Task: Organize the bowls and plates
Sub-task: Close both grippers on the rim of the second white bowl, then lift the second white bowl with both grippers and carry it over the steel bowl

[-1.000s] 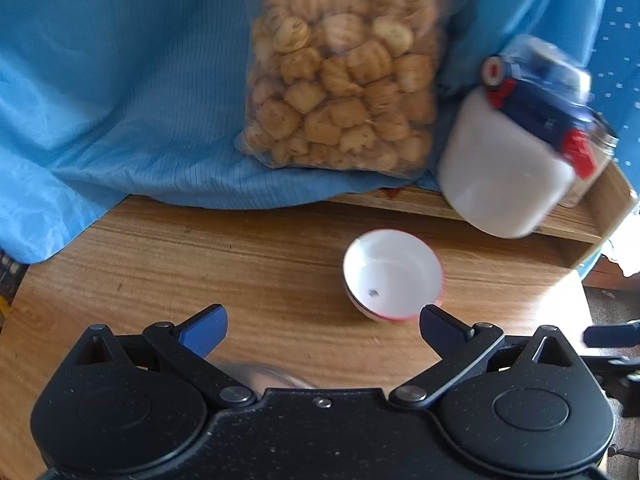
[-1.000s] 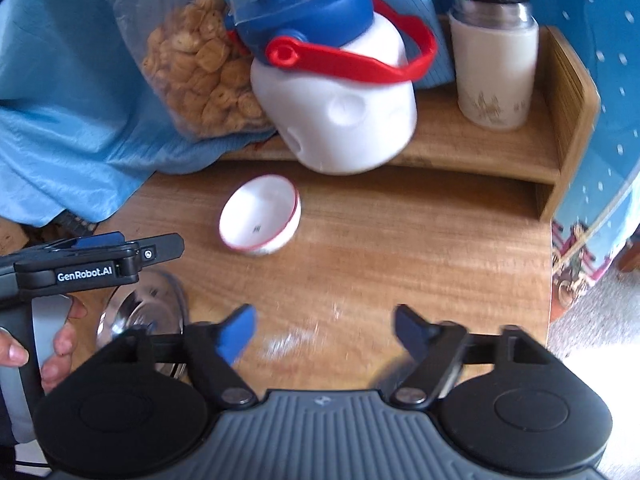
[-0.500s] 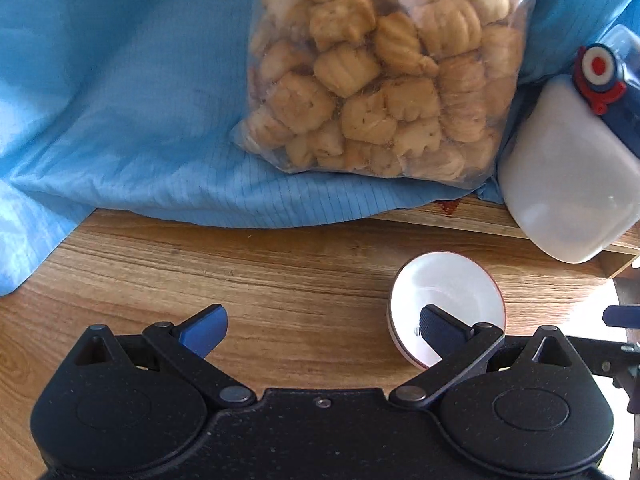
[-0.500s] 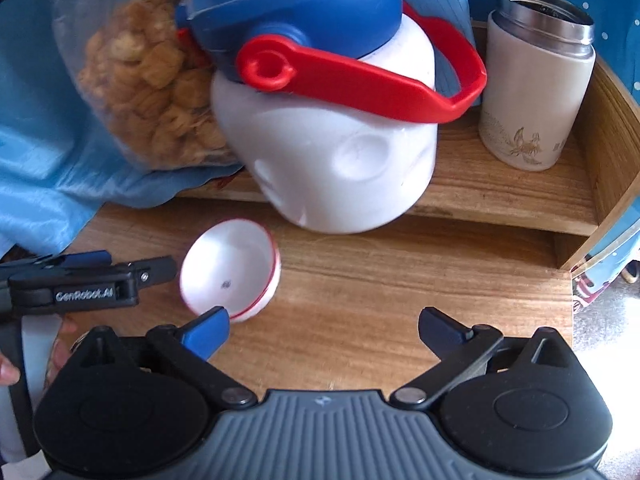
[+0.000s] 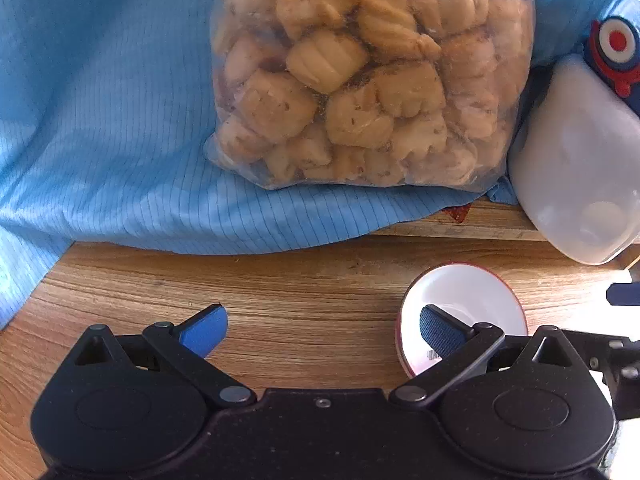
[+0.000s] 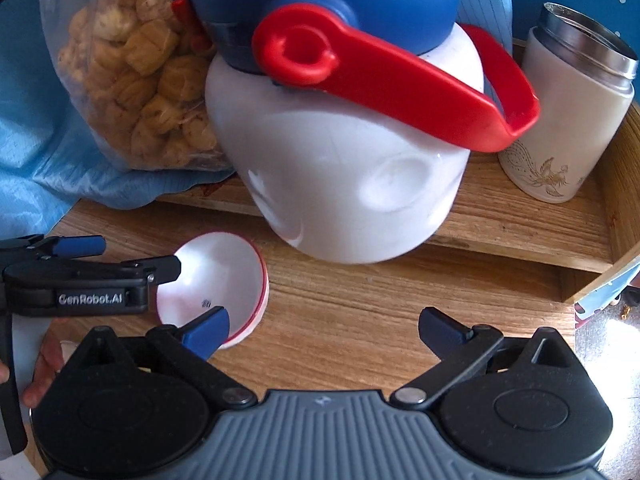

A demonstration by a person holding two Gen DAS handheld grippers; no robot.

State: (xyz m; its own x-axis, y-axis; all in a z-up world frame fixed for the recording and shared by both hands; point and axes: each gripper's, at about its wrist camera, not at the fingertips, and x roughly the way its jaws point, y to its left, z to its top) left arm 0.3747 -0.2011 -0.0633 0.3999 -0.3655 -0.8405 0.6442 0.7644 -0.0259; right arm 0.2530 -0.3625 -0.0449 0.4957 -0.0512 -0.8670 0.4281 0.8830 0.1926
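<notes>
A small white bowl with a red rim (image 5: 472,296) stands on the wooden table (image 5: 304,292); it also shows in the right wrist view (image 6: 224,276). My left gripper (image 5: 320,328) is open, and its right finger reaches over the bowl's near side. In the right wrist view the left gripper (image 6: 84,276) sits at the bowl's left edge. My right gripper (image 6: 324,328) is open and empty, its left finger in front of the bowl's near rim.
A white jug with blue lid and red handle (image 6: 352,152) stands on a low wooden shelf (image 6: 520,216) behind the bowl. A bag of biscuits (image 5: 360,80) lies on blue cloth (image 5: 100,120). A white steel-rimmed canister (image 6: 568,120) stands at the right.
Both grippers have moved forward toward the bowl and the shelf. The left gripper's right finger now overlaps the bowl. The steel dish seen near the left hand is out of view.
</notes>
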